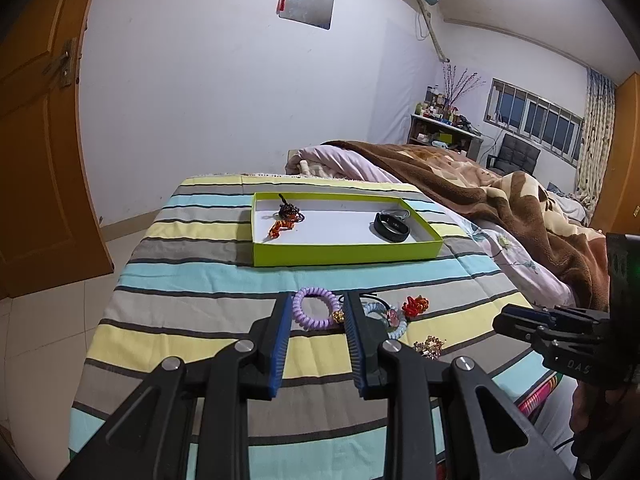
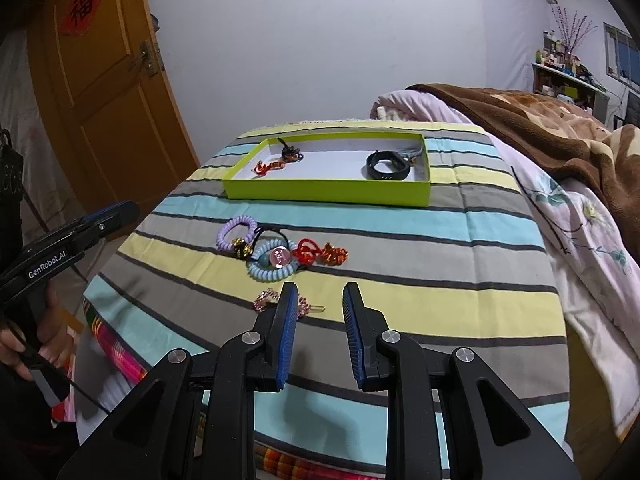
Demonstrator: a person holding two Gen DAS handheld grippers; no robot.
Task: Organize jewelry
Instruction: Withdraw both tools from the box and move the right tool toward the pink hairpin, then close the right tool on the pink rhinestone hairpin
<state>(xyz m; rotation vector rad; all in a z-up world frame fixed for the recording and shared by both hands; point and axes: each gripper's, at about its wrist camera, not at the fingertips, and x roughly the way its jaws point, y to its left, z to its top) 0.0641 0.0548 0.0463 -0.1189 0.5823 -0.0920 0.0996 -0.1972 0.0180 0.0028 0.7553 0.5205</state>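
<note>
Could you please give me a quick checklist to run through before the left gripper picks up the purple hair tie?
1. Left gripper open: ok.
2. Purple hair tie lines up between its fingers: ok.
3. Fingers down at cloth level: cannot tell.
4. Hair tie free of the black cord beside it: cannot tell.
5. Green box has bare floor between the beads and the black band: ok.
6. Right gripper open, clear of the path: ok.
</note>
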